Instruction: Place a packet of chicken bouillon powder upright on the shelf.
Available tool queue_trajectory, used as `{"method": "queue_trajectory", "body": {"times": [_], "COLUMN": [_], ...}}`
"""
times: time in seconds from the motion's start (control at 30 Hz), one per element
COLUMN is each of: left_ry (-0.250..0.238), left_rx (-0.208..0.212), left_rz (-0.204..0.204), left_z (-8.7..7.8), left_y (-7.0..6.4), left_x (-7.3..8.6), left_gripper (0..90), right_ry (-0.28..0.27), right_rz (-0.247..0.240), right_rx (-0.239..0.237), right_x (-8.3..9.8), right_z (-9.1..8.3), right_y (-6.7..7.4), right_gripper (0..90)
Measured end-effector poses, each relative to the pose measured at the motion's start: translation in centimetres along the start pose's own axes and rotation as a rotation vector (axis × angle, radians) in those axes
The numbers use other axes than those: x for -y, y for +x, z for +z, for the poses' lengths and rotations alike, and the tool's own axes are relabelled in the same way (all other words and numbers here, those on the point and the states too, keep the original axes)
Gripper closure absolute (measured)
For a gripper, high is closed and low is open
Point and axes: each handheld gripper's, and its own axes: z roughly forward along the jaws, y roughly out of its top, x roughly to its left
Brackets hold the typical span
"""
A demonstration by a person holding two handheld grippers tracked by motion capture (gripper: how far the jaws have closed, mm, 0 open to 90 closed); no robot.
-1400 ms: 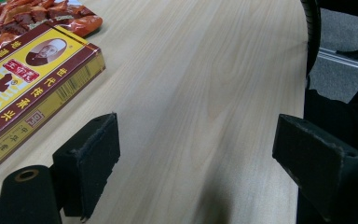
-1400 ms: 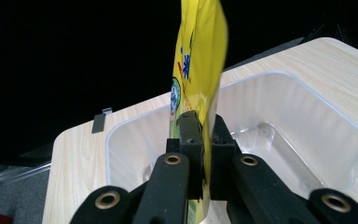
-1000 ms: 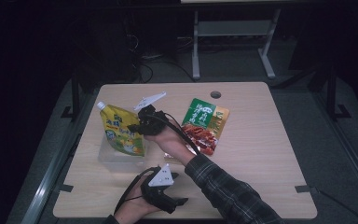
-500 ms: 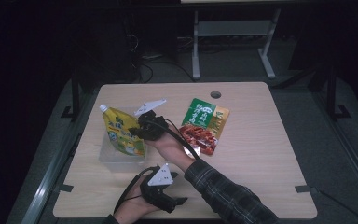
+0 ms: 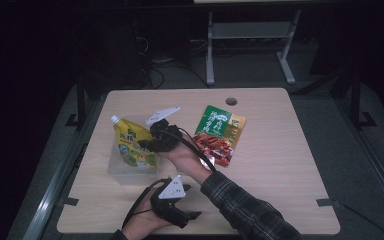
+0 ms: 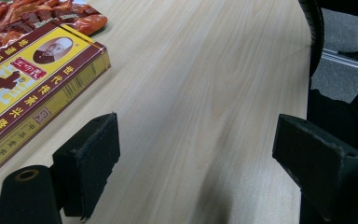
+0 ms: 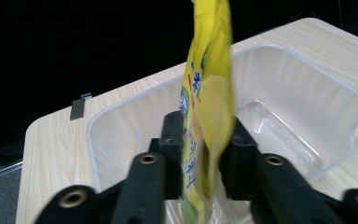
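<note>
Right tongs (image 7: pixel 200 154) just opening, loosely straddling the yellow pouch (image 7: pixel 205 116) above the clear tub (image 7: pixel 307 116); left tongs (image 6: pixel 196 168) spread, empty, at the tabletop's (image 6: pixel 205 93) 6 o'clock edge.

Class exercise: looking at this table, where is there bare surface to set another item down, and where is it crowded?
Free: the table's right half beyond the red-and-green snack packet, and the far-left corner. Crowded: the left-centre, where the right gripper has the yellow pouch between its jaws over the clear container, and the near edge around the left gripper.
</note>
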Motion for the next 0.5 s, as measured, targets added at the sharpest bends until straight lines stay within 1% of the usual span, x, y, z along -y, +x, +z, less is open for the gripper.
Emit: {"method": "queue_trajectory", "body": {"times": [0.03, 0.07, 0.17, 0.27, 0.3, 0.33, 0.37, 0.5], "left_ry": [-0.007, -0.007, -0.009, -0.013, -0.015, -0.016, -0.014, -0.019], "left_rx": [0.002, 0.002, 0.001, 0.001, 0.001, 0.000, -0.006, -0.007], "left_rz": [-0.012, -0.012, -0.015, -0.016, -0.017, -0.017, -0.011, -0.015], "left_z": [0.1, 0.1, 0.0, 0.0, 0.0, -0.1, -0.2, -0.4], "left_y": [0.0, 0.0, 0.1, 0.1, 0.2, 0.2, 0.4, 0.7], "left_x": [0.0, 0.0, 0.0, 0.0, 0.0, 0.0, 0.0, 0.1], "left_gripper": [14.1, 14.1, 14.1, 14.1, 14.1, 14.1, 14.2, 14.2], "right_ry": [-0.002, -0.002, 0.004, 0.013, 0.009, 0.009, 0.011, 0.017], "right_rz": [-0.003, -0.003, -0.002, -0.004, -0.005, -0.005, -0.015, -0.017], "right_rx": [-0.004, -0.004, 0.000, 0.006, 0.004, 0.004, 0.002, -0.007], "right_x": [0.0, 0.0, 0.1, 0.3, 0.4, 0.4, 0.6, 0.9], "right_z": [-0.4, -0.4, -0.8, -1.4, -1.8, -1.8, -2.3, -3.0], "right_y": [-0.1, -0.1, -0.2, -0.4, -0.6, -0.6, -0.8, -1.0], "right_gripper": [59.3, 59.3, 48.5, 41.0, 38.0, 38.0, 34.8, 32.1]}}
